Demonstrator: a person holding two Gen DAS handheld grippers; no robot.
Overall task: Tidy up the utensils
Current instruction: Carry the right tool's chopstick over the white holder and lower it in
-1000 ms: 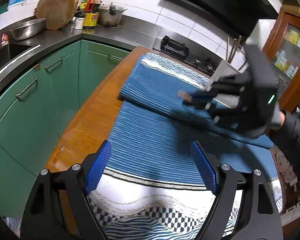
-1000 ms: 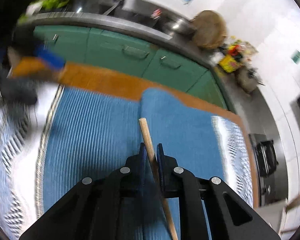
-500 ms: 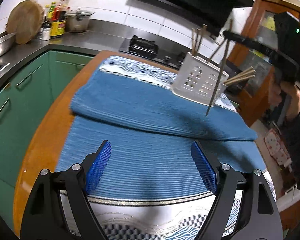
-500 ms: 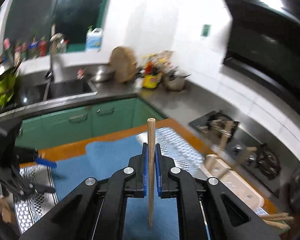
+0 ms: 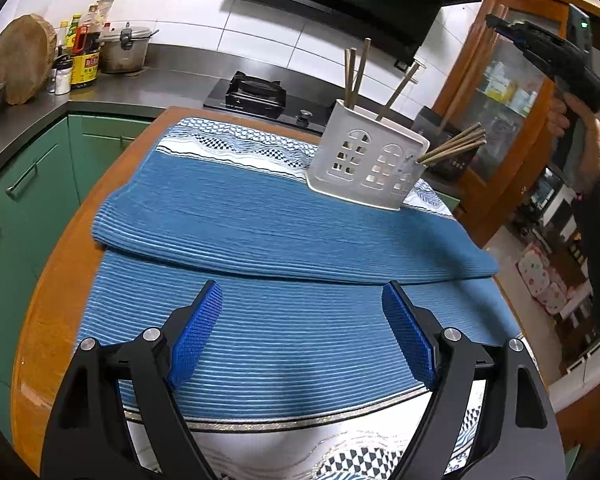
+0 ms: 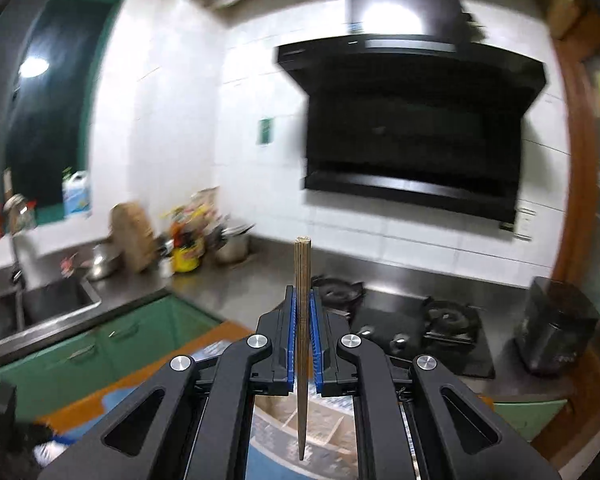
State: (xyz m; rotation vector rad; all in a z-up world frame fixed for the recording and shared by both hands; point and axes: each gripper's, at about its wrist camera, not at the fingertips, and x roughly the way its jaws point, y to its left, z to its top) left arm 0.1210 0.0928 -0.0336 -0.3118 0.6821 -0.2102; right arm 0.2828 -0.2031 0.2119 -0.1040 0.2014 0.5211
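Right wrist view: right gripper (image 6: 302, 344) clamps a chopstick (image 6: 302, 320) upright, tip down above the utensil holder (image 5: 366, 164), seemingly for dropping in; left gripper (image 5: 300, 340) gapes empty.

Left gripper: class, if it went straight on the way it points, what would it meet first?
Probably the raised fold of the blue striped cloth ahead of the open left gripper; beyond it stands the white utensil holder. Depth is hard to judge through the fisheye.
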